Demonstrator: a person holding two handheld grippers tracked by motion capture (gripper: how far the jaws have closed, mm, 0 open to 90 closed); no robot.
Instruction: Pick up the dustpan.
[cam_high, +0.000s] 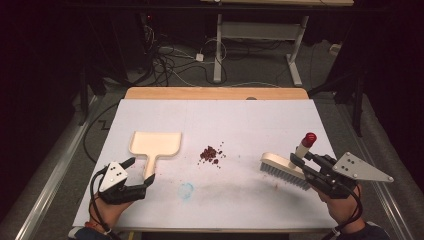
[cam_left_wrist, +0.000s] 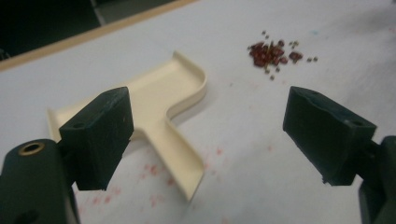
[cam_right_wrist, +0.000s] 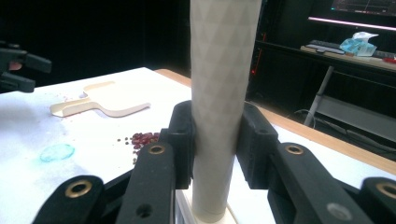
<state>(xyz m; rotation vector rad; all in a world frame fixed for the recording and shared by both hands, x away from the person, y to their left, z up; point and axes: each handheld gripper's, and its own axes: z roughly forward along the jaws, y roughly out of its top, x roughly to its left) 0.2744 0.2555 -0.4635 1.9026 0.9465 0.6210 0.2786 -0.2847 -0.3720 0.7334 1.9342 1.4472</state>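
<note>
A cream dustpan (cam_high: 155, 142) lies flat at the table's left, its handle pointing toward me. My left gripper (cam_high: 141, 171) is open at the end of that handle. In the left gripper view the handle (cam_left_wrist: 180, 154) lies on the table between the spread jaws, nearer the left one, with neither pad touching it. A small pile of red beans (cam_high: 210, 154) sits mid-table. At the right, a white brush (cam_high: 280, 167) with grey bristles rests bristles down. My right gripper (cam_high: 301, 161) is shut on its upright, red-tipped handle (cam_right_wrist: 219, 84).
A faint blue smear (cam_high: 186, 190) marks the white table cover (cam_high: 250, 120) near the front. A wooden edge (cam_high: 215, 93) runs along the far side. Beyond it are floor cables and a white desk frame (cam_high: 218, 55).
</note>
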